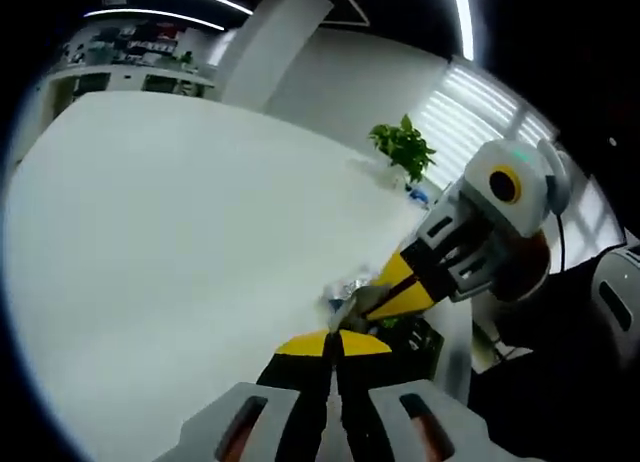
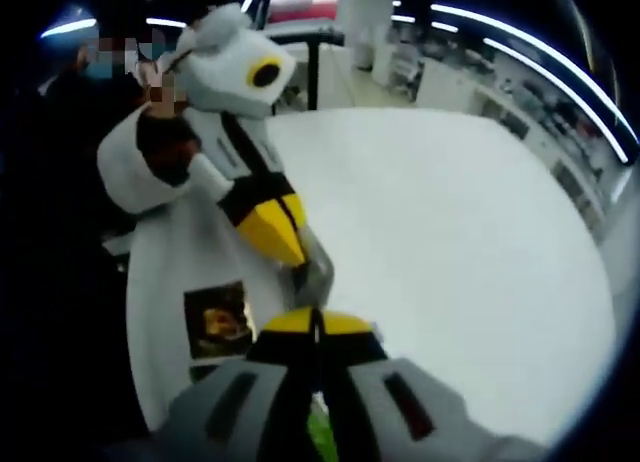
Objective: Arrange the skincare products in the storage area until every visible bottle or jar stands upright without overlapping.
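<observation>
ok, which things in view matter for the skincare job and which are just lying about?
Job: left tongs, right tongs, both shut; no bottle or jar can be made out.
Lying about: white table, potted plant, far shelves.

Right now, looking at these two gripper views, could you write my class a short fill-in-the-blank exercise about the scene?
The table has a ___ top. Near its far edge, in the left gripper view, stands a green, leafy ___. The left gripper and right gripper have jaws with ___ tips.
Missing words: white; plant; yellow.
</observation>
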A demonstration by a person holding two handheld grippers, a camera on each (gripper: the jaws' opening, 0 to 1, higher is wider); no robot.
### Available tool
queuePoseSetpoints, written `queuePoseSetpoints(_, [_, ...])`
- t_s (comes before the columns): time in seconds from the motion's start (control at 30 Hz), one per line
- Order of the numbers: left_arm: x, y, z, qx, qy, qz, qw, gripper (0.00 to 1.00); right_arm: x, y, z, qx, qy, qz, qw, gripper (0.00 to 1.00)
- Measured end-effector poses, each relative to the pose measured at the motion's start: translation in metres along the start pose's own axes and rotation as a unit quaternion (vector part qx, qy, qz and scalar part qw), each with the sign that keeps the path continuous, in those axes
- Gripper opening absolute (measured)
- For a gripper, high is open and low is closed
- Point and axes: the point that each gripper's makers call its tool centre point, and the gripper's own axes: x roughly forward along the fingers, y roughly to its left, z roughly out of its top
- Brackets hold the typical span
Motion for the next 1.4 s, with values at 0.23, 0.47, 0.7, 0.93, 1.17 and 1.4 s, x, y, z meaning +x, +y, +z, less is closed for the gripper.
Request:
queuePoseSetpoints(0.23, [0.003,0.000,-0.007,0.028,0.013,0.004,0.9995,0.00,0.008,-0.002,-0.006,0.014,0.000,-0.004,0.9999,0.00])
queuePoseSetpoints(0.47, [0.006,0.007,-0.008,0.056,0.013,0.022,0.9981,0.01,0.015,-0.008,-0.007,0.040,-0.015,-0.014,0.9990,0.00])
queuePoseSetpoints(0.7, [0.013,0.009,-0.014,0.114,0.019,0.055,0.9917,0.03,0.021,-0.012,-0.011,0.044,-0.014,-0.023,0.9987,0.00])
queuePoseSetpoints(0.93, [0.015,0.012,-0.016,0.156,0.015,0.084,0.9840,0.03,0.024,-0.008,-0.014,0.045,-0.012,-0.024,0.9986,0.01])
queuePoseSetpoints(1.17, [0.017,0.018,-0.018,0.173,0.016,0.099,0.9798,0.03,0.028,-0.006,-0.016,0.046,-0.010,-0.021,0.9987,0.01])
queuePoseSetpoints(1.4, [0.016,0.020,-0.017,0.177,0.014,0.104,0.9786,0.03,0.028,-0.006,-0.017,0.048,-0.012,-0.025,0.9984,0.02])
